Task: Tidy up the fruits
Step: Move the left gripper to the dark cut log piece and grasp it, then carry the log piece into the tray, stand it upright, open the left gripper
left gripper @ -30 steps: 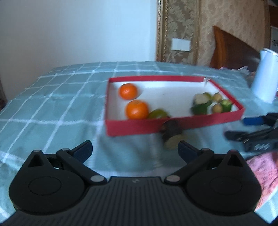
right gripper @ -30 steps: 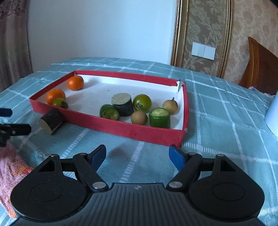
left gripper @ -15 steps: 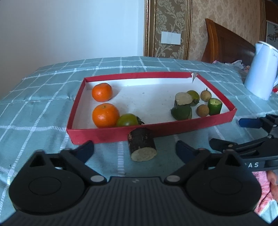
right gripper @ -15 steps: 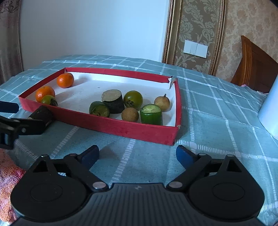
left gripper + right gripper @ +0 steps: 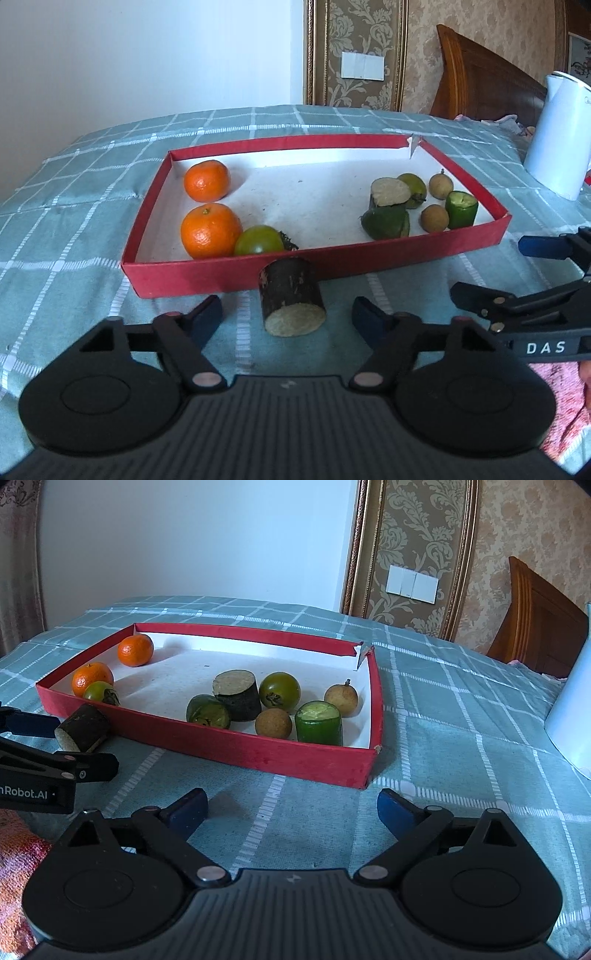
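A dark cut fruit piece lies on its side on the checked cloth, just outside the near wall of the red box. My left gripper has this piece between its blue fingertips; the jaws are closing, with gaps still on both sides. The box holds two oranges and a green fruit at left. Its right end holds another dark cut piece, green pieces and small brown fruits. My right gripper stands open over bare cloth before the box, jaws still widening.
A white kettle stands at the right, beyond the box. A pink cloth lies near the bottom right, under the right gripper. A wooden headboard and a wall rise behind the checked surface.
My left gripper has come closer to the dark piece outside the box, and its jaws have narrowed around it. The right gripper's jaws have spread wider; it stayed in place.
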`<state>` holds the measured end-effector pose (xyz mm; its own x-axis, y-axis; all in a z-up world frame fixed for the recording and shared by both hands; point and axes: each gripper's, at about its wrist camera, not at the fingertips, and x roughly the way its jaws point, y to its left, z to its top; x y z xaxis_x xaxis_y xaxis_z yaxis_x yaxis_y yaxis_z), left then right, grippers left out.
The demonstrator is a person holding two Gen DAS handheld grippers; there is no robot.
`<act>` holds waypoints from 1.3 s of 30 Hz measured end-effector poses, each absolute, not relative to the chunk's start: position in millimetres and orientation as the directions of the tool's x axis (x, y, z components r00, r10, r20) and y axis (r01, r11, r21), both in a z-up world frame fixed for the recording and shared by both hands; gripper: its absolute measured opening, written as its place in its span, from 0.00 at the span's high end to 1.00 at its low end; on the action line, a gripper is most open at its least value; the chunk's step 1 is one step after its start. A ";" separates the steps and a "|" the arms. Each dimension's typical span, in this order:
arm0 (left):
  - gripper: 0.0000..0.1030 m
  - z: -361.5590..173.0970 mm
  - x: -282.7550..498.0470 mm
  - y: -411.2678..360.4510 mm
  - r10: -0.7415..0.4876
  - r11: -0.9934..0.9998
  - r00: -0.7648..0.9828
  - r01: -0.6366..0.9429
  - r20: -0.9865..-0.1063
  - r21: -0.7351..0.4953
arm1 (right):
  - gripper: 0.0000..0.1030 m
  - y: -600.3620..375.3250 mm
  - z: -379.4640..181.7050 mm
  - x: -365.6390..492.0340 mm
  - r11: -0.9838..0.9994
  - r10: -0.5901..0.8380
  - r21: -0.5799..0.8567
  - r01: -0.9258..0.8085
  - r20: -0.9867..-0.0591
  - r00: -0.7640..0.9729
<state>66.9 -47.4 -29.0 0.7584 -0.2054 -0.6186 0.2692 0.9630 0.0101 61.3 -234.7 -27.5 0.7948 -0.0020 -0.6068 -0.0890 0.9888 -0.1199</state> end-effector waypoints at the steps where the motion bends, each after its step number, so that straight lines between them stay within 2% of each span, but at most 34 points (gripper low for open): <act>1: 0.38 -28.4 66.3 -47.7 -0.210 0.962 0.759 0.273 -0.616 0.009 | 0.03 -234.9 -27.4 61.3 0.989 -0.003 -0.120 -0.088 -0.607 0.795; 4: 0.51 -27.4 65.7 -47.6 -0.217 0.961 0.760 0.278 -0.612 0.004 | 0.02 -235.1 -27.3 61.3 0.989 -0.004 -0.121 -0.088 -0.606 0.795; 6: 0.64 -26.9 65.2 -47.4 -0.217 0.961 0.764 0.276 -0.607 0.004 | 0.02 -235.4 -27.1 61.2 0.989 -0.007 -0.123 -0.085 -0.606 0.795; 8: 0.68 -26.5 65.0 -46.9 -0.223 0.960 0.764 0.280 -0.605 0.000 | 0.02 -235.3 -27.1 61.1 0.989 -0.007 -0.123 -0.085 -0.606 0.795; 18: 0.69 -21.8 57.4 -45.2 -0.243 0.951 0.765 0.310 -0.596 0.011 | 0.02 -235.4 -27.2 61.3 0.989 -0.007 -0.123 -0.085 -0.606 0.795; 25: 0.71 7.6 58.2 -47.0 -0.283 0.940 0.794 0.342 -0.539 0.011 | 0.01 -235.7 -27.2 61.2 0.989 -0.010 -0.126 -0.083 -0.605 0.796; 31: 0.71 16.5 92.4 -50.8 -0.255 0.950 0.810 0.310 -0.527 0.017 | 0.01 -237.1 -27.1 61.1 0.989 -0.011 -0.124 -0.080 -0.605 0.796; 39: 0.71 5.5 152.7 -49.8 -0.199 0.973 0.796 0.230 -0.571 -0.018 | 0.00 -239.0 -27.4 61.7 0.990 -0.009 -0.117 -0.079 -0.608 0.794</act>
<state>152.7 -49.8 5.5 0.7964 -0.1986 -0.5712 0.2297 0.9731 -0.0180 61.7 -239.0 -27.4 0.7941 -0.0086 -0.6078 -0.0789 0.9900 -0.1170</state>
